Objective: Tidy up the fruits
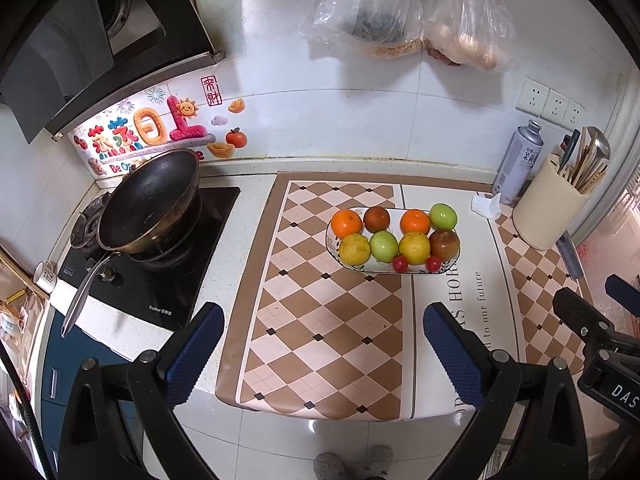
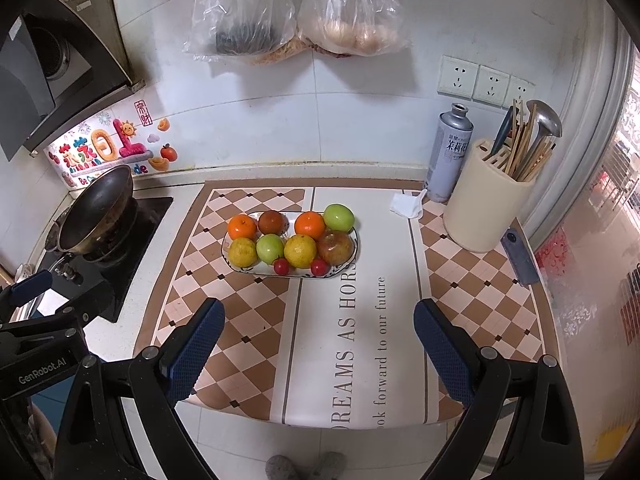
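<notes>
Kitchen tabletop below, both the left gripper (image 1: pixel 322 334) and right gripper (image 2: pixel 318 330) hold fingers spread and empty, well short of the plate (image 2: pixel 240 269) of round, smooth, bruisable fruits (image 2: pixel 298 250), probably best pinched gently across their middles.

White tiled walls (image 2: pixel 360 128) are enclosing a kitchen corner. A range hood (image 1: pixel 100 40) is hanging above the wok (image 1: pixel 150 200), two plastic bags (image 2: pixel 296 8) are dangling by wall sockets (image 2: pixel 484 80), and daylight is entering at right.
</notes>
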`<state>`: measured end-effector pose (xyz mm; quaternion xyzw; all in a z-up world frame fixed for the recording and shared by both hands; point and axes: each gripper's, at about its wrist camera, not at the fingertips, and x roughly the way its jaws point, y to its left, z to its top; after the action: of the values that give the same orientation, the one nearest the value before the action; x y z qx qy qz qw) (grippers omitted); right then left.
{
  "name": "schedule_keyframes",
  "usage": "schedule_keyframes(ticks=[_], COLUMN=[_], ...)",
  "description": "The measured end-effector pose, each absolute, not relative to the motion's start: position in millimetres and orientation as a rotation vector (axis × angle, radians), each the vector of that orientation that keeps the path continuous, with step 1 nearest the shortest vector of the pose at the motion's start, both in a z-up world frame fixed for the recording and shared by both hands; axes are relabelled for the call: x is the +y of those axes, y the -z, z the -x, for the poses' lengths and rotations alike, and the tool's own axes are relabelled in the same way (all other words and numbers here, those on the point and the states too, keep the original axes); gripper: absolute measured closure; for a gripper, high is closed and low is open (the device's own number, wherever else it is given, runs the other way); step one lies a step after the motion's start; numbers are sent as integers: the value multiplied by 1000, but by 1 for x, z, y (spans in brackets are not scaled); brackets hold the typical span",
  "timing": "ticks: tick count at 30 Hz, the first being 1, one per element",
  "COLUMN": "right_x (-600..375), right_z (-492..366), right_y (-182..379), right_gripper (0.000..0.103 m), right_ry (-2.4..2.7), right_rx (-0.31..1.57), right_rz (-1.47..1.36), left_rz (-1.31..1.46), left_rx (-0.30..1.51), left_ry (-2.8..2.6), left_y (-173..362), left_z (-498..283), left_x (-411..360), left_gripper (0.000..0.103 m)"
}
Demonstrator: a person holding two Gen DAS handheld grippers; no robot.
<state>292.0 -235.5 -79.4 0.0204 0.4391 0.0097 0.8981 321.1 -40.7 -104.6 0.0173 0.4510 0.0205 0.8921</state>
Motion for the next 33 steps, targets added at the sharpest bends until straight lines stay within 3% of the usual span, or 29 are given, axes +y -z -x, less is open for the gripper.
schedule_keyframes(ticks=[33], right_x=[-235], right_z=[-291], right_y=[77], right_gripper=[5], right_ry=[-18], right_rx=[909], right_rz=[-43], left_rz=[-40], left_rx=[930], left_ry=[-44], left_y=[98], left_z=[-319], left_x=[-42], left_gripper=[1])
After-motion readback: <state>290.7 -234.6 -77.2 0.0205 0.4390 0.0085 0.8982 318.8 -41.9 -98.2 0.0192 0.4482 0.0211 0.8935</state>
